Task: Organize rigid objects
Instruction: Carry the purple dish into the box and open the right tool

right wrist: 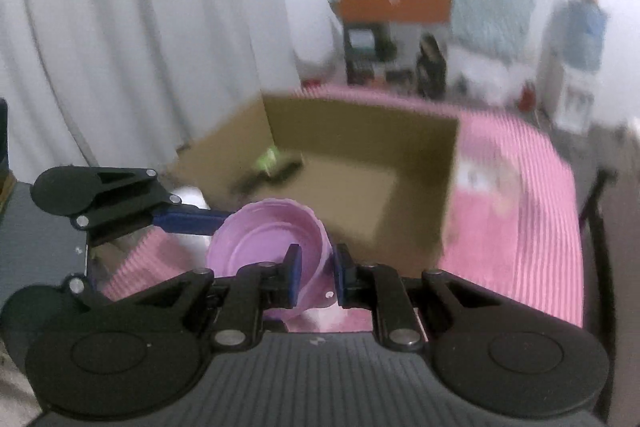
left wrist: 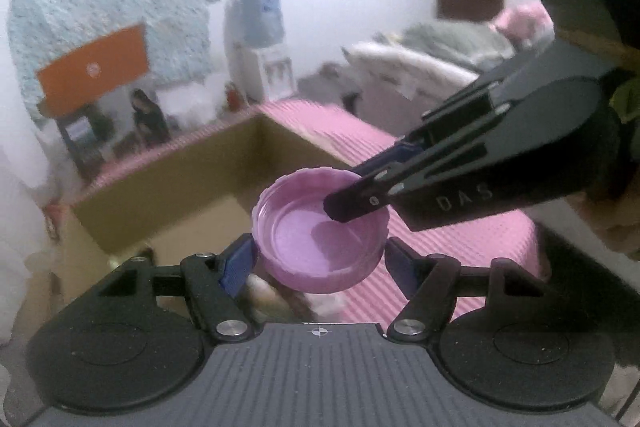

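The shallow round pink plastic lid [left wrist: 320,233] is up in the air, hollow side up, above the pink-and-white striped cloth of the worktop [left wrist: 460,247] and just short of the open brown cardboard box [right wrist: 360,163], which lies toward 12 o'clock from it in the right wrist view. Both tools have it. The right gripper [right wrist: 314,277] is clamped on the lid's rim wall, one pad inside the hollow and one outside. The left gripper [left wrist: 318,261] brackets the lid's full width, its blue pad at 9 o'clock touching the side wall; the pad at 3 o'clock sits just beside the wall, and contact there cannot be told from the blur, so I cannot say whether it grips or has let go.

As a judgement, the sorting is partway: a green and dark object [right wrist: 272,163], too blurred to identify, already lies in the box, while the lid is not yet in.

The right tool reaches in from 2 o'clock in the left wrist view, angled downward; the left one comes in low and roughly level from 9 o'clock in the right wrist view.
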Motion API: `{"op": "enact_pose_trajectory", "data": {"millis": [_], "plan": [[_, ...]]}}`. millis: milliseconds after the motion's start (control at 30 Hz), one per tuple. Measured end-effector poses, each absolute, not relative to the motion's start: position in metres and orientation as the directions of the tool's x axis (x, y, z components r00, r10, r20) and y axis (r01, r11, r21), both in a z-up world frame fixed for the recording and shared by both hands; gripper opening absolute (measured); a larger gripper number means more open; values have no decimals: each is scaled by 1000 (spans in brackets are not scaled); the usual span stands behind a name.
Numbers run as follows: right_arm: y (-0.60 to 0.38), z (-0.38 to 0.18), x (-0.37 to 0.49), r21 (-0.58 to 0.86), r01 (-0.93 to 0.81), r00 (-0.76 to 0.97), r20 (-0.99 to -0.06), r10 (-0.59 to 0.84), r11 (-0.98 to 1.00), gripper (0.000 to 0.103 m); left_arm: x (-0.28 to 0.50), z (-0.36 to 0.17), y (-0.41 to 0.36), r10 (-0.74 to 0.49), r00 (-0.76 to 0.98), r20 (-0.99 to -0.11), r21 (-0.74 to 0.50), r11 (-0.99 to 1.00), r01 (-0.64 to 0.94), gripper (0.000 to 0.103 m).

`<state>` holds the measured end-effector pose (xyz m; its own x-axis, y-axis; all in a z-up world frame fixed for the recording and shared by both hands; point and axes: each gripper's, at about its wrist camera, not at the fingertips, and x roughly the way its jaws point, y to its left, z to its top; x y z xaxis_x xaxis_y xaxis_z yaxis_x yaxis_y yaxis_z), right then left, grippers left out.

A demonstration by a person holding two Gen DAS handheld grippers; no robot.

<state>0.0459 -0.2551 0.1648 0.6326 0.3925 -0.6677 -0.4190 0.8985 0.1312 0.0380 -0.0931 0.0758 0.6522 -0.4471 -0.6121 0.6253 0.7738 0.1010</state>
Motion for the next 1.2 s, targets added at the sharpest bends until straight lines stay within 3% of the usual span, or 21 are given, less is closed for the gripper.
{"op": "enact_pose_trajectory", "data": {"millis": [233, 633, 1000, 1200], "plan": [[-213, 179, 129, 174, -514, 554, -680, 480, 840, 18, 104, 83, -64, -366, 647, -669, 78, 831, 550, 71], [-163, 85, 275, 387, -493, 165, -838, 520, 779, 18, 204, 27, -29, -275, 371, -887, -84, 886, 456, 71], [-143, 33, 307, 456, -459, -22, -864, 503, 762, 19, 225, 6, -29, -208, 278, -938, -68, 895, 441, 75], [-146, 28, 305, 483, -442, -30, -850, 526, 756, 19, 222, 12, -29, -225, 283, -932, -84, 896, 437, 80]]}}
